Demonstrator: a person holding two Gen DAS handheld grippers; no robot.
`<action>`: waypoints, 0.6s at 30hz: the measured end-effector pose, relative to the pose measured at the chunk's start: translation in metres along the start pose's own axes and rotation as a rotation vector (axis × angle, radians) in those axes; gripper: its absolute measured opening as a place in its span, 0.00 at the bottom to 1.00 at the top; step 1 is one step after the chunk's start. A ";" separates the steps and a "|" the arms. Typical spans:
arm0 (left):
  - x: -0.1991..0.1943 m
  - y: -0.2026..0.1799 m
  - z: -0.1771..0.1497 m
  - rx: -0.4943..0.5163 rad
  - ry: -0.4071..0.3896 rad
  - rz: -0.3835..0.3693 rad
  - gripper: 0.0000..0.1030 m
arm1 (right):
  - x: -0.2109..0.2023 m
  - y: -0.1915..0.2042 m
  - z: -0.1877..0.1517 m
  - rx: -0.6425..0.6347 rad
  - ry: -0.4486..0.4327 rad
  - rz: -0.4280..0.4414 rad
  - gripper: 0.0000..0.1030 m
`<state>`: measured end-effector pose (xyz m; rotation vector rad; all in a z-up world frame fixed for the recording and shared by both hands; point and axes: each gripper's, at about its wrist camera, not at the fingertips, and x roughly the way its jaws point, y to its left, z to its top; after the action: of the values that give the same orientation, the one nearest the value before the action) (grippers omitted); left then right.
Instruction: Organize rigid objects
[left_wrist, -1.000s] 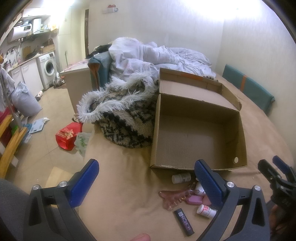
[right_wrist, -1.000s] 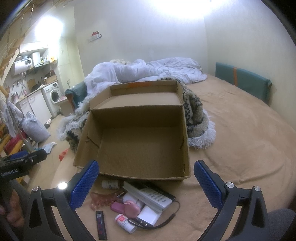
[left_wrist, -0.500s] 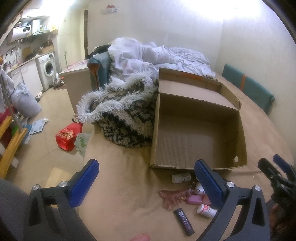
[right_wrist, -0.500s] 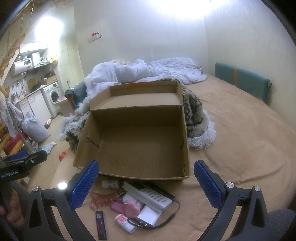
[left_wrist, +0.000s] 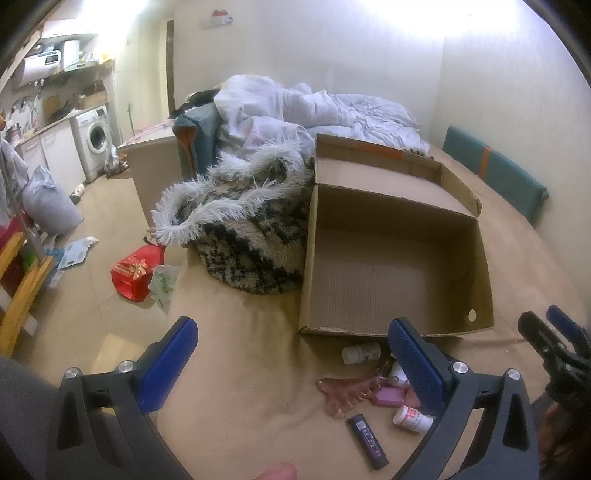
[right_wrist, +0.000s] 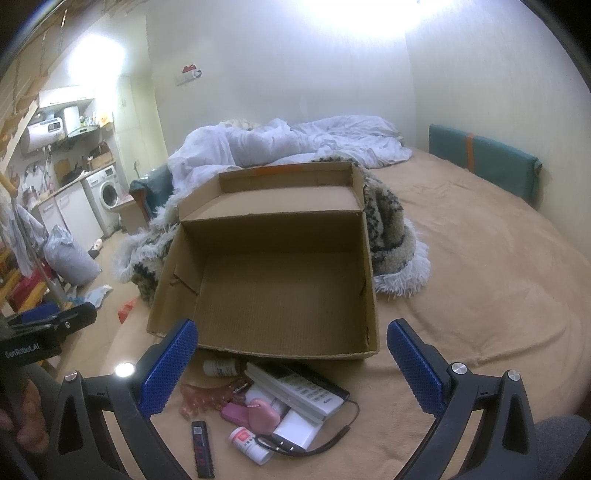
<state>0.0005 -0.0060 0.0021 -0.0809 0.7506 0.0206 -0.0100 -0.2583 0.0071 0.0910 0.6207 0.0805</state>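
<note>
An empty open cardboard box (right_wrist: 280, 288) (left_wrist: 391, 273) lies on the tan bed. In front of it is a pile of small items: a white remote (right_wrist: 295, 391), a pink comb (right_wrist: 203, 400) (left_wrist: 347, 391), a white pill bottle (right_wrist: 221, 367) (left_wrist: 361, 352), a red-labelled bottle (right_wrist: 249, 443) (left_wrist: 412, 418), a black lighter (right_wrist: 202, 448) (left_wrist: 367, 435), a pink case (right_wrist: 258, 413) and a white power bank (right_wrist: 291, 430). My right gripper (right_wrist: 291, 369) is open above the pile. My left gripper (left_wrist: 295, 365) is open, left of the pile.
A furry black-and-white blanket (left_wrist: 243, 229) and white duvet (right_wrist: 295, 140) lie behind the box. Teal cushion (right_wrist: 480, 162) stands at the right wall. The bed's left edge drops to a cluttered floor with a red bag (left_wrist: 135, 271).
</note>
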 end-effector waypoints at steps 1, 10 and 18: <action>0.000 -0.002 0.001 0.000 0.000 0.001 1.00 | 0.000 0.000 0.002 0.003 0.002 0.001 1.00; 0.004 -0.003 -0.001 -0.004 0.006 0.004 1.00 | 0.002 0.001 0.003 -0.014 0.004 0.004 1.00; 0.018 -0.001 -0.006 -0.037 0.117 -0.008 1.00 | 0.003 0.000 0.002 -0.004 0.016 -0.007 1.00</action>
<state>0.0093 -0.0074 -0.0144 -0.1207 0.8665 0.0225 -0.0061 -0.2584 0.0072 0.0843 0.6368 0.0758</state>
